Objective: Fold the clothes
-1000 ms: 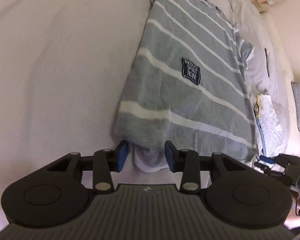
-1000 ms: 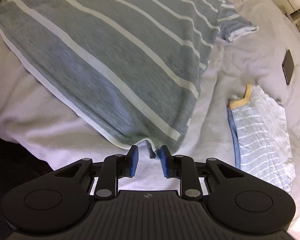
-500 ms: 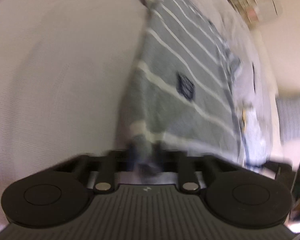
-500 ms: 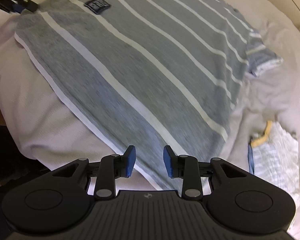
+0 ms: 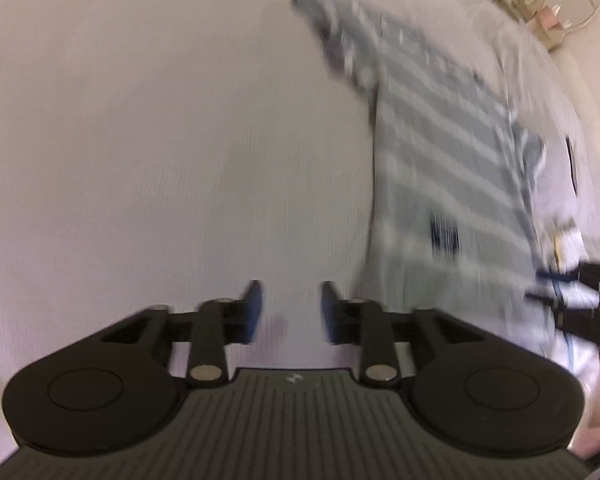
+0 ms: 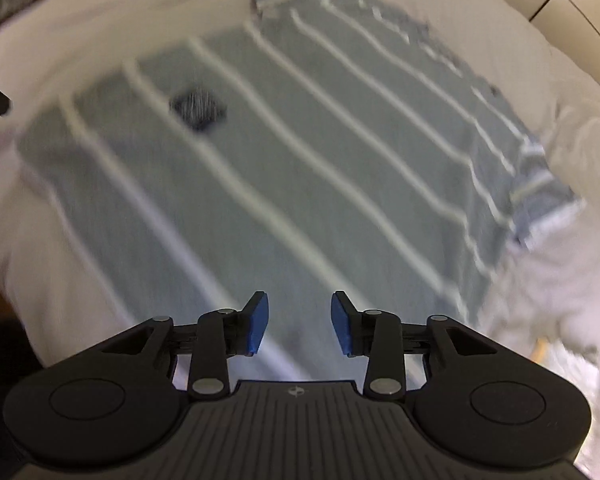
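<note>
Striped shirt (image 6: 300, 184) lay spread flat, frame centre. Soft, light, limp; judged best pinched at hem or sleeve edge. Left gripper (image 5: 290, 308) and right gripper (image 6: 299, 322): jaws apart, empty.

A grey T-shirt (image 6: 300, 168) with thin white stripes is spread flat on white bedding, blurred. A dark patch (image 6: 198, 109) is seen toward ten o'clock, one short sleeve (image 6: 540, 196) toward three o'clock.

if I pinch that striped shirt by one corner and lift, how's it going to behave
The shirt will probably droop and stretch: it's thin cloth lying limp on the bed. It likely weighs little. The sleeve, already rumpled, may trail or bunch.
</note>
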Motion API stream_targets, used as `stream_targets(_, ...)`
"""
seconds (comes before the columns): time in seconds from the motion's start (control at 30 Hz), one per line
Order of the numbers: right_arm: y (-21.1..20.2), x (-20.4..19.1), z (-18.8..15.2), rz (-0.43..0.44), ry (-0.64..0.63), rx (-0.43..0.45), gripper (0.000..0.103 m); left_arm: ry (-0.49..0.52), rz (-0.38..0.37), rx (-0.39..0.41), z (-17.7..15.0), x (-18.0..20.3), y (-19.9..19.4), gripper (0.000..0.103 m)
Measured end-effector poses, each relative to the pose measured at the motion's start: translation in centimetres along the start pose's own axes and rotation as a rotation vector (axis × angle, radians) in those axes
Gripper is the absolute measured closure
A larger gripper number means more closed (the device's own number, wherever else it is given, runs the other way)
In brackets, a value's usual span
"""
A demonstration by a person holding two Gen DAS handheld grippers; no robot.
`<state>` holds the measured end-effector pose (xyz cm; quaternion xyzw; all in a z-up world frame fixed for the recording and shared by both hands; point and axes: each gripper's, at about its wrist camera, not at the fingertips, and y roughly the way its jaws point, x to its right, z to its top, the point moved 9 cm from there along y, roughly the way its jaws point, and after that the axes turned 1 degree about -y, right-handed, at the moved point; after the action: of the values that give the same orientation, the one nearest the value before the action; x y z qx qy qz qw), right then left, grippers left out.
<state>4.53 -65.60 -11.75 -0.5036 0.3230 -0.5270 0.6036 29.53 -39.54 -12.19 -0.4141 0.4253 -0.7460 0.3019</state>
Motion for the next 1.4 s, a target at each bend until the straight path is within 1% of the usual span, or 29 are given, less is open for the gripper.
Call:
stream_targets(0.1, 0.7, -0.2, 3.2, 0.031, 0.023, 0.052, 0.064, 0.073, -0.028, 0.042, 6.6, 1.8, 2.8, 0.073)
stream_targets(0.2, 1.3, -0.4, 6.4, 0.062, 0.046, 0.104, 0.063, 0.173, -0.063, 0.049, 12.3, 3.9, 6.5, 0.07)
stream_targets(0.23, 1.3, -0.6, 7.4, 0.067, 0.07, 0.119, 0.062, 0.198, -0.074, 0.04, 13.9, 4.7, 8.0, 0.067)
stream_targets(0.3, 1.1, -1.0, 9.0, 0.069, 0.123, 0.144, 0.058, 0.253, -0.088, 0.031, 16.7, 5.6, 10.8, 0.066)
stream_targets(0.33, 1.1, -1.5, 9.6, 0.069, 0.139, 0.151, 0.057, 0.269, -0.092, 0.025, 17.9, 5.9, 12.1, 0.063)
stream_targets(0.37, 1.2, -2.1, 10.0, 0.066, 0.151, 0.152, 0.056, 0.263, -0.097, 0.016, 18.7, 5.9, 13.4, 0.056)
stream_targets(0.4, 1.4, -2.6, 10.3, 0.06, 0.161, 0.149, 0.056, 0.257, -0.102, 0.006, 19.5, 5.9, 14.6, 0.054)
stream_targets(0.43, 1.6, -3.2, 10.6, 0.052, 0.174, 0.143, 0.056, 0.251, -0.107, -0.003, 20.4, 5.9, 15.9, 0.056)
stream_targets(0.47, 1.8, -3.6, 10.7, 0.041, 0.197, 0.134, 0.056, 0.248, -0.12, -0.017, 21.0, 5.9, 17.0, 0.067)
stream_targets(0.5, 2.0, -4.0, 10.9, 0.03, 0.223, 0.125, 0.055, 0.249, -0.15, -0.04, 21.3, 5.8, 17.8, 0.081)
stream_targets(0.53, 2.4, -4.6, 10.8, 0.019, 0.258, 0.11, 0.055, 0.262, -0.171, -0.056, 21.6, 5.8, 18.2, 0.101)
stream_targets(0.6, 3.2, -6.0, 10.4, -0.001, 0.311, 0.073, 0.055, 0.324, -0.178, -0.056, 22.2, 5.5, 17.6, 0.101)
stream_targets(0.67, 3.8, -7.6, 10.1, -0.015, 0.34, 0.025, 0.055, 0.355, -0.183, -0.017, 23.2, 4.6, 15.9, 0.1)
stream_targets(0.7, 3.7, -8.1, 10.3, -0.018, 0.35, 0.019, 0.055, 0.362, -0.188, -0.005, 23.6, 4.1, 15.3, 0.1)
stream_targets(0.77, 3.3, -9.0, 10.8, -0.021, 0.36, 0.019, 0.055, 0.342, -0.207, -0.01, 24.2, 3.2, 15.1, 0.099)
stream_targets(0.9, 3.5, -10.2, 12.4, -0.013, 0.326, 0.013, 0.055, 0.286, -0.223, -0.052, 24.8, 2.1, 16.4, 0.099)
stream_targets(1.07, 4.1, -12.5, 14.7, 0.033, 0.263, 0.019, 0.055, 0.24, -0.221, -0.031, 26.0, 1.6, 17.3, 0.1)
stream_targets(1.17, 4.5, -14.8, 14.8, 0.075, 0.243, 0.002, 0.055, 0.244, -0.226, -0.017, 26.3, 1.4, 16.8, 0.1)
stream_targets(1.27, 5.0, -17.1, 13.7, 0.097, 0.236, -0.043, 0.055, 0.244, -0.235, -0.015, 25.4, 1.0, 15.4, 0.098)
stream_targets(1.33, 5.4, -18.2, 12.8, 0.097, 0.245, -0.076, 0.055, 0.25, -0.235, -0.033, 23.9, 0.8, 14.7, 0.098)
stream_targets(1.37, 5.6, -18.5, 12.4, 0.092, 0.252, -0.092, 0.058, 0.252, -0.239, -0.045, 23.1, 0.8, 14.4, 0.098)
stream_targets(1.4, 5.9, -18.8, 11.9, 0.087, 0.257, -0.107, 0.064, 0.253, -0.251, -0.063, 22.2, 0.9, 14.4, 0.098)
